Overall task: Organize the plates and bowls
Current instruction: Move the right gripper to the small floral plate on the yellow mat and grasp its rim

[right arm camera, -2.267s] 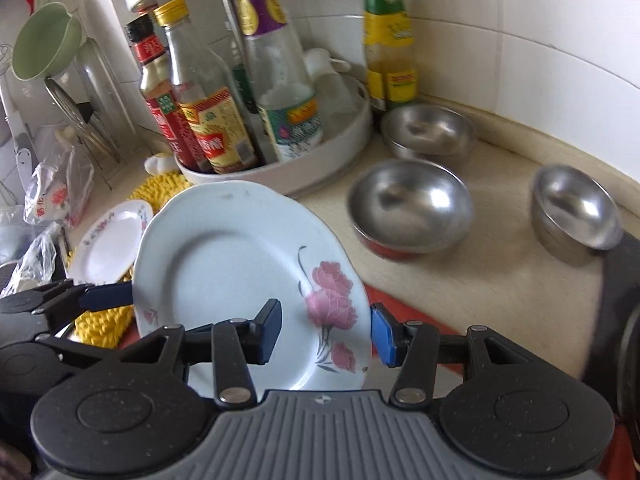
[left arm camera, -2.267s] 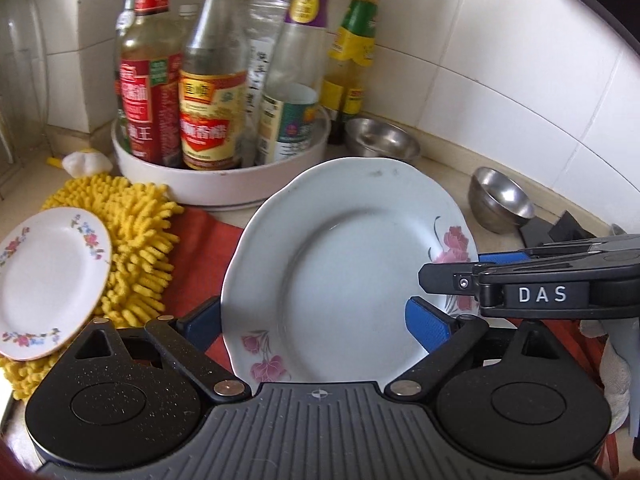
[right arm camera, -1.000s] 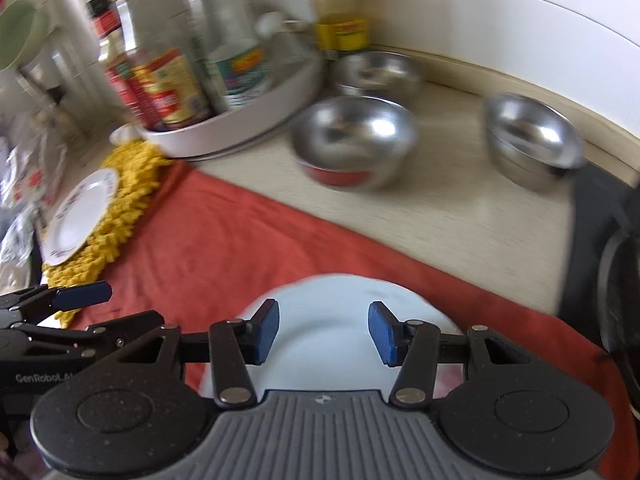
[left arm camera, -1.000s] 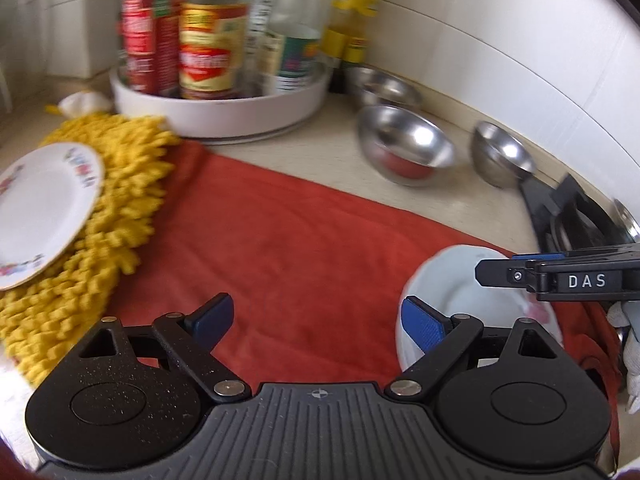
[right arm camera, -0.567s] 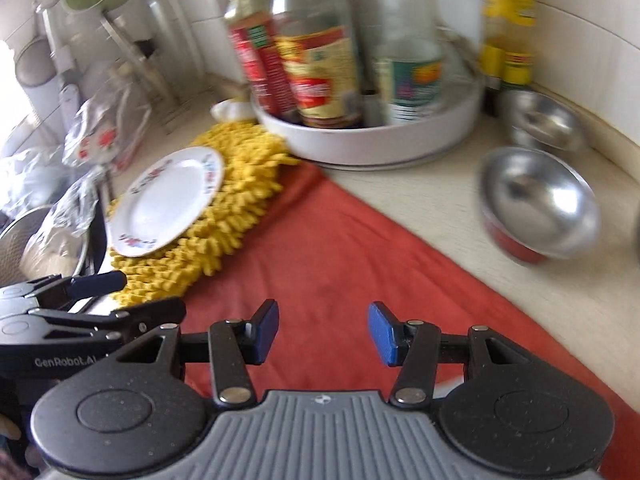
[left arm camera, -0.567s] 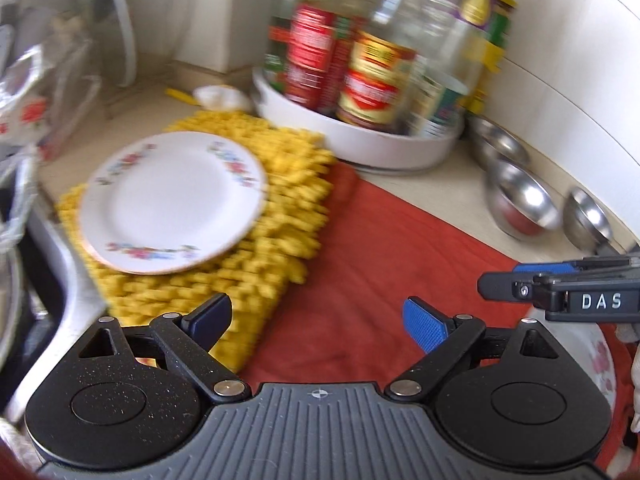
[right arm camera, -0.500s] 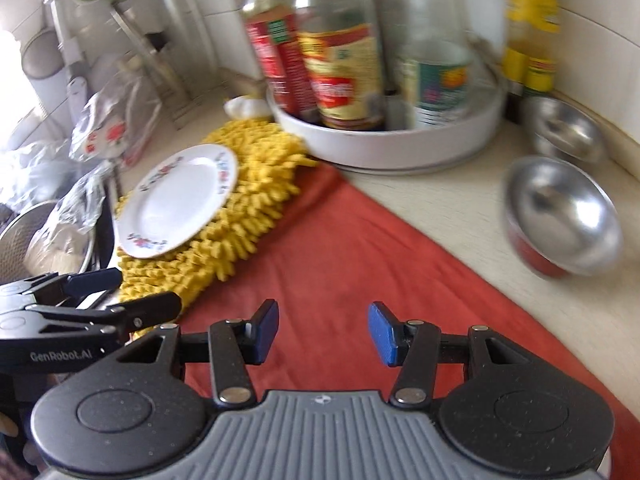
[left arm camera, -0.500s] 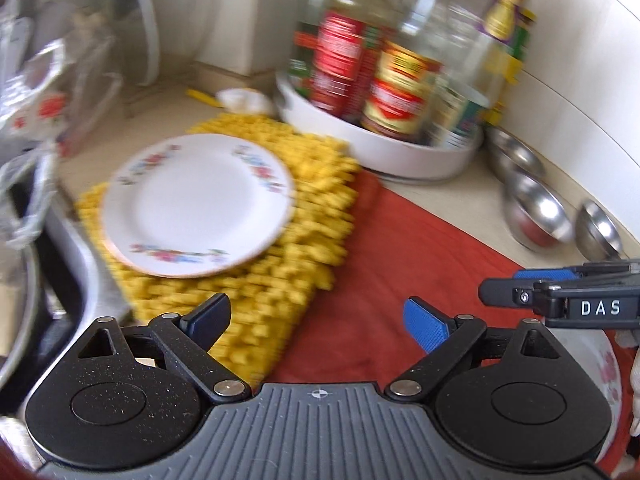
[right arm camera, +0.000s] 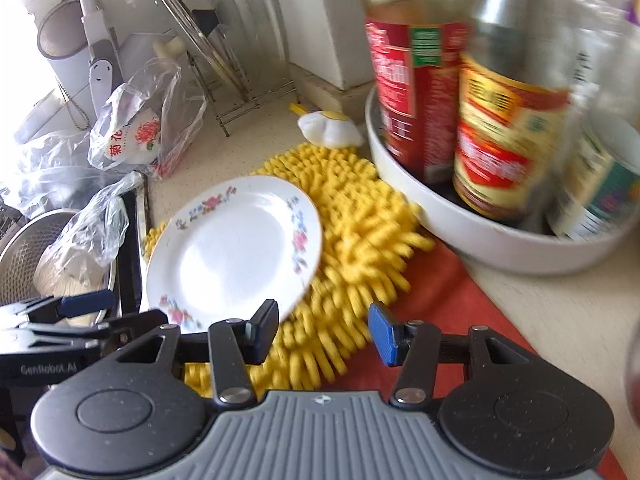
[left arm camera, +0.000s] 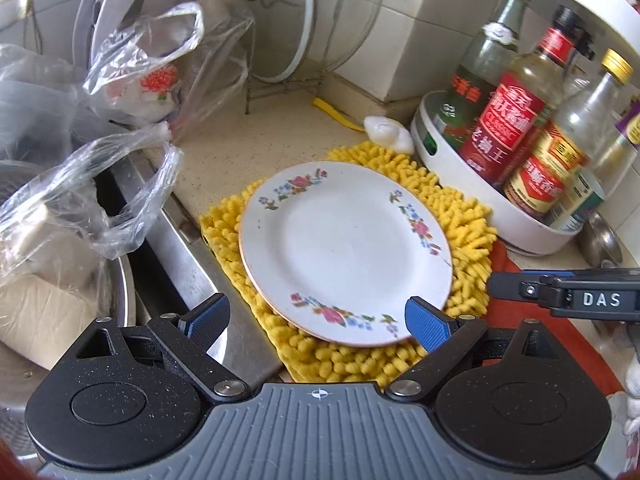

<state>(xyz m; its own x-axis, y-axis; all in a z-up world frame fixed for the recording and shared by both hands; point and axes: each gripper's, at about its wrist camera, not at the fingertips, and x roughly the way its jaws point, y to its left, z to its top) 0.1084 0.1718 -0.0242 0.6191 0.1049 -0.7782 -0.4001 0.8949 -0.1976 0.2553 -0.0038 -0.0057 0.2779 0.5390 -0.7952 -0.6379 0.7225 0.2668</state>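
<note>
A small white plate with a flower rim (left arm camera: 344, 252) lies on a yellow shaggy mat (left arm camera: 460, 216); it also shows in the right wrist view (right arm camera: 236, 252). My left gripper (left arm camera: 316, 322) is open and empty, its fingertips at the plate's near edge. My right gripper (right arm camera: 322, 334) is open and empty, over the mat (right arm camera: 352, 240) just right of the plate. The right gripper's finger (left arm camera: 560, 292) shows at the right of the left wrist view. A steel bowl (left arm camera: 600, 240) peeks out behind the bottle tray.
A white round tray of sauce bottles (left arm camera: 508, 216) stands right of the mat, close to my right gripper (right arm camera: 500, 232). A sink with a steel basin and plastic bags (left arm camera: 60, 216) lies left. A lid rack (left arm camera: 288, 40) stands at the back. A red cloth (right arm camera: 432, 308) lies under the right gripper.
The large plate both grippers held was set down on the red cloth at the right. Both grippers then swung left and now sit open at the small plate.
</note>
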